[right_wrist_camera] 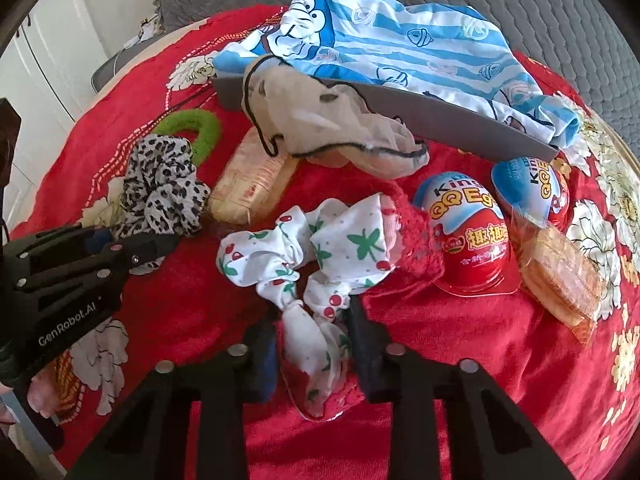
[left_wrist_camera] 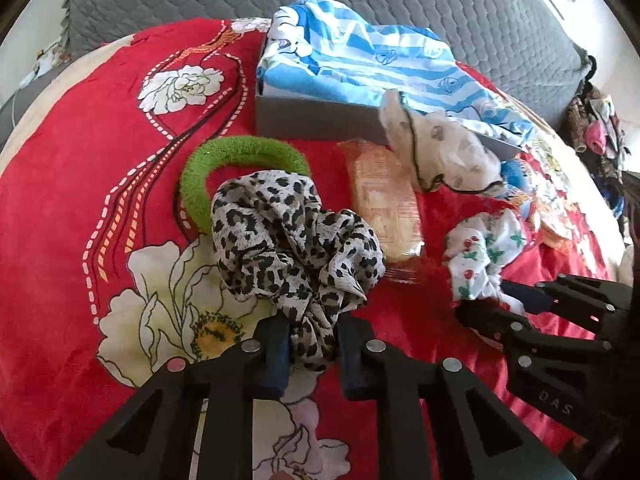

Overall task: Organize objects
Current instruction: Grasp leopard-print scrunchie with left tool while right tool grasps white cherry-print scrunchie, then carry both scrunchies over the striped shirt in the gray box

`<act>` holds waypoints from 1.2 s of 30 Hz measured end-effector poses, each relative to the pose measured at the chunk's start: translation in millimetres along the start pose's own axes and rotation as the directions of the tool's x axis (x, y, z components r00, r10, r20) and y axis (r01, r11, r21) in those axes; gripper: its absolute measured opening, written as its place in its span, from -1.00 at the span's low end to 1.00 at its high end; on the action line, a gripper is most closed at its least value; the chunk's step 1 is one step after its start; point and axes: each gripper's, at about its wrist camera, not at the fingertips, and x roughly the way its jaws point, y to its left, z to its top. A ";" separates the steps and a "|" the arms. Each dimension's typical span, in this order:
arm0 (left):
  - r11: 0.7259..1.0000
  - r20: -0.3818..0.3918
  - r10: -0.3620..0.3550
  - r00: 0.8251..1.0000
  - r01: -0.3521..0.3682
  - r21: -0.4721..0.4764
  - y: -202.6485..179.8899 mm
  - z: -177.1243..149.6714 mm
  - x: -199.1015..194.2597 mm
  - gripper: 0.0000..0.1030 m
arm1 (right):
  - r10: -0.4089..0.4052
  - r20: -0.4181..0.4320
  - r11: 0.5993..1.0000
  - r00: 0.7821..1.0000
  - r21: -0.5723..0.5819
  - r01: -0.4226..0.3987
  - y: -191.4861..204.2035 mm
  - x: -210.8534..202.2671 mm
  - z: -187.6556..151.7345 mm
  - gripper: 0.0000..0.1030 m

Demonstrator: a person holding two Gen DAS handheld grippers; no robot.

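On the red floral blanket [left_wrist_camera: 60, 200], both grippers are clenched on fabric: the left gripper [left_wrist_camera: 312, 354] pinches the near folds of a black-and-white leopard-print scrunchie [left_wrist_camera: 292, 248], and the right gripper [right_wrist_camera: 314, 354] grips the tail of a white cherry-print cloth scrunchie [right_wrist_camera: 308, 256]. Both scrunchies seem to rest on the blanket, not yet lifted.

Judging by the layout, the sorting is at an early stage. A shallow grey cardboard box [left_wrist_camera: 316, 116] sits farther back and holds only a blue-and-white striped cartoon garment [left_wrist_camera: 360, 60], which spills over its rim (so it is not neatly stowed either). A cream gauzy cloth with black edging [right_wrist_camera: 320, 128] drapes over the box's front wall, half in and half out. Loose on the blanket remain a fuzzy green ring-shaped hair band [left_wrist_camera: 240, 156], a clear-wrapped pale wafer snack [left_wrist_camera: 384, 200], a second wrapped snack [right_wrist_camera: 560, 280] and two egg-shaped red-and-blue chocolate toys [right_wrist_camera: 468, 240].

What lies in the box under the striped garment cannot be seen. The leopard scrunchie hides part of the green band, and a red knitted item beside the nearer egg blends into the blanket. A dark heap at the far right edge of the left wrist view is too blurred to identify.
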 end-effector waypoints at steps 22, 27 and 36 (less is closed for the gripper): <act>0.998 0.060 -0.017 0.998 0.014 0.055 -22.5 11.0 -44.0 -0.70 | 0.122 0.098 0.991 0.988 0.047 -0.128 3.9 -36.1 -7.9 -0.71; 0.998 0.081 -0.016 0.997 0.010 0.063 -30.5 16.4 -55.8 -0.70 | 0.122 0.148 0.990 0.981 0.046 -0.130 2.6 -56.3 -9.5 -0.71; 0.997 0.120 -0.028 0.992 0.018 0.079 -47.6 25.4 -74.7 -0.70 | 0.110 0.211 0.991 0.971 0.056 -0.125 -0.3 -83.7 -10.3 -0.71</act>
